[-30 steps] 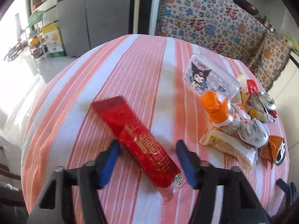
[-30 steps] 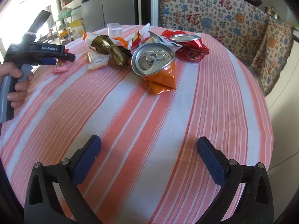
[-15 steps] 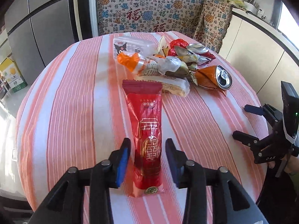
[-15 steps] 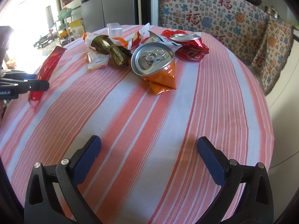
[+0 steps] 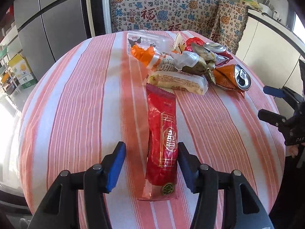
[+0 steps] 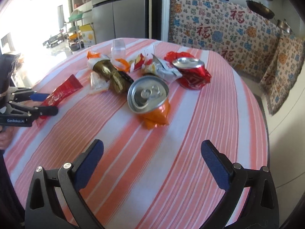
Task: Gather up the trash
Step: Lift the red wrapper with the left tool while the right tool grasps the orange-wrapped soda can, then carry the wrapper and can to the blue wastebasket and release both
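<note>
A long red wrapper (image 5: 162,137) lies on the striped round table (image 5: 80,105), its far end touching a pile of trash. My left gripper (image 5: 151,153) is open around the wrapper's near end; the right finger touches it, the left stands apart. It also shows in the right wrist view (image 6: 44,103) with the red wrapper (image 6: 61,91) between its fingers. The pile holds a cream wrapper (image 5: 177,81), a crushed orange can (image 6: 150,101) and a crushed red can (image 6: 191,72). My right gripper (image 6: 152,152) is open and empty, hovering short of the orange can.
A clear plastic box (image 5: 145,41) with a cartoon print sits at the pile's far side. A patterned sofa cover (image 5: 171,7) stands behind the table. A grey fridge (image 5: 47,19) and a yellow carton (image 5: 22,72) are at the left. The table edge drops off at right.
My left gripper swung round to face the pile, carried the red wrapper up against it, then opened its fingers wider. My right gripper moved slightly closer to the orange can.
</note>
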`<state>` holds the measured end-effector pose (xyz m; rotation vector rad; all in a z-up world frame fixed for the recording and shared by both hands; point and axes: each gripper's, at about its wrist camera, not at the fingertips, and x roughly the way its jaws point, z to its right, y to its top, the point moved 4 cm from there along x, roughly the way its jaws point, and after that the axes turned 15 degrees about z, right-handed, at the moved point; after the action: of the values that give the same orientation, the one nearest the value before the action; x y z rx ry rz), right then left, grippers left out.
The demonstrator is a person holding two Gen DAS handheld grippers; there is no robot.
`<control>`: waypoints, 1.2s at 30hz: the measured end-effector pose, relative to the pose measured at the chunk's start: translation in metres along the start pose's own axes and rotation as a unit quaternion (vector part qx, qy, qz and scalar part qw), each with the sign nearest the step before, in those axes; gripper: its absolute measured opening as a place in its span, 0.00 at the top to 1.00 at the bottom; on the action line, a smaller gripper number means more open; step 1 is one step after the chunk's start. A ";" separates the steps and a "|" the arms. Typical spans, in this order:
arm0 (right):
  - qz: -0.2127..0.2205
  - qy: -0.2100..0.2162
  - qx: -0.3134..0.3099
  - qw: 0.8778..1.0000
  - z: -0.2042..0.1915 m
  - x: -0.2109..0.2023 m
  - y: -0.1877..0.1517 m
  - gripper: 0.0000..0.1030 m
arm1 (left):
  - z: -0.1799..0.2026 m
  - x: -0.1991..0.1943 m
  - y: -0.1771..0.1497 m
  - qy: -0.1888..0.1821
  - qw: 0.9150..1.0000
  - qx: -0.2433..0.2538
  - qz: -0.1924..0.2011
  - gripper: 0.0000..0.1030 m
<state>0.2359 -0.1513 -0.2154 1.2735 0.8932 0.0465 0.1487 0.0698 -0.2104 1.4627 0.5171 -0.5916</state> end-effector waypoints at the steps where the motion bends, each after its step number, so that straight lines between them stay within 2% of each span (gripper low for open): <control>1: -0.005 0.005 -0.005 1.000 0.000 0.005 0.005 0.01 | 0.000 0.000 0.000 -0.005 1.000 -0.005 -0.001 0.46; 6: -0.015 0.014 -0.025 0.999 -0.001 0.026 0.025 0.02 | 0.004 0.001 0.001 -0.008 1.000 -0.017 -0.006 0.47; 8: -0.022 0.018 -0.031 0.999 -0.003 0.032 0.029 0.06 | 0.005 0.000 0.001 -0.010 1.000 -0.021 -0.005 0.48; 11: -0.032 0.021 -0.036 0.999 -0.008 0.042 0.034 0.10 | 0.006 0.000 0.000 -0.011 1.000 -0.023 -0.009 0.70; 12: -0.034 0.021 -0.034 0.999 -0.009 0.044 0.035 0.11 | 0.006 -0.001 0.000 -0.011 1.000 -0.024 -0.009 0.72; 13: -0.037 0.020 -0.029 0.999 -0.009 0.046 0.036 0.16 | 0.006 -0.001 0.000 -0.011 1.000 -0.025 -0.009 0.73; 14: -0.041 0.019 -0.022 0.999 -0.009 0.048 0.036 0.26 | 0.006 -0.003 0.000 -0.011 1.000 -0.025 -0.008 0.76; 15: -0.049 0.020 -0.014 0.999 -0.008 0.050 0.036 0.32 | 0.006 -0.004 0.000 -0.014 1.000 -0.027 -0.007 0.78; 16: -0.053 0.018 -0.011 0.998 -0.007 0.050 0.035 0.43 | 0.006 -0.006 0.000 -0.017 0.999 -0.029 -0.006 0.80; 17: -0.053 0.015 -0.007 0.998 -0.006 0.049 0.034 0.47 | 0.006 -0.007 0.000 -0.018 0.999 -0.030 -0.006 0.81; 28: -0.026 0.028 0.057 0.998 0.006 -0.007 0.028 0.48 | 0.017 -0.032 -0.006 -0.039 0.998 -0.055 0.015 0.87; 36: -0.008 0.025 0.094 0.995 0.020 -0.036 0.022 0.48 | 0.054 -0.047 0.004 -0.071 0.996 -0.042 0.031 0.90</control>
<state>0.2329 -0.1781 -0.1771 1.4464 0.9671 -0.0190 0.1142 0.0183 -0.1745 1.3420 0.3793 -0.6119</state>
